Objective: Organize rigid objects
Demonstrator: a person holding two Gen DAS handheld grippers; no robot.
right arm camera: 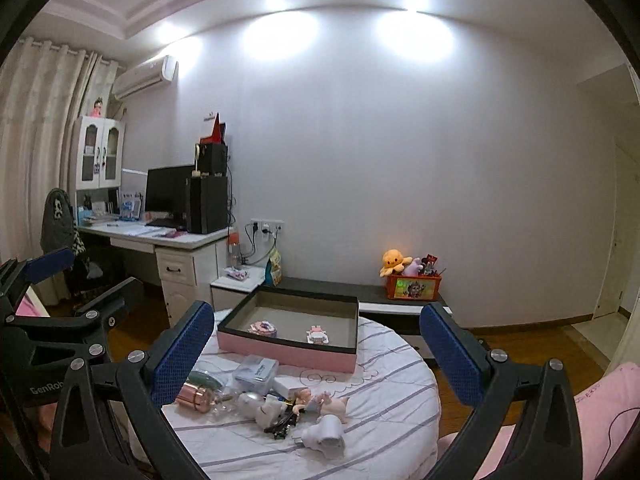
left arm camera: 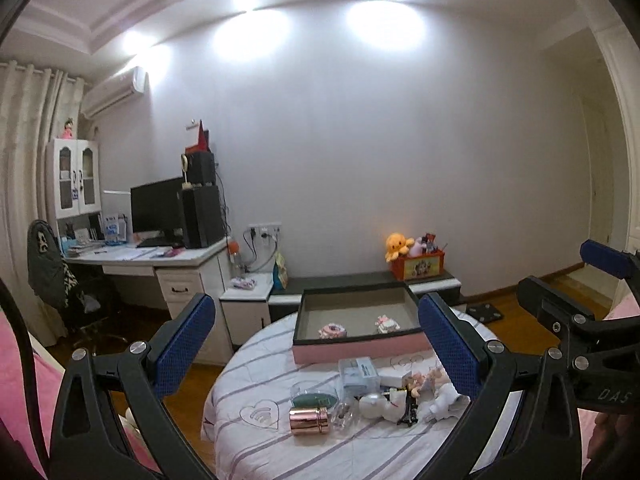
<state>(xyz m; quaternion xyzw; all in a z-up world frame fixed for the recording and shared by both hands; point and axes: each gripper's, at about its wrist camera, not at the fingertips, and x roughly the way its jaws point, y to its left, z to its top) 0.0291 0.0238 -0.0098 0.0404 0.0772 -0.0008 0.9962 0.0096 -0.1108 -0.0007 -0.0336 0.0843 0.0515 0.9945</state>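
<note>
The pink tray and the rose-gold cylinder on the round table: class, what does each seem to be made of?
Pink tray: probably rigid cardboard, matte; flat pink wall, dark rim and dull grey lining suggest a box lid or base.
Rose-gold cylinder: likely metal or metallised plastic, glossy; it shows bright mirror-like highlights. Which of the two cannot be told.

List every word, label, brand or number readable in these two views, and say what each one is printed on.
"DAS": on the black frame of the right gripper, cut off at the edge of the left wrist view.
"GenRob": on the black frame of the left gripper, cut off behind a finger in the right wrist view.
Print on the clear plastic box on the table: too small to read.
Picture label on the orange toy bin: no legible words.
</note>
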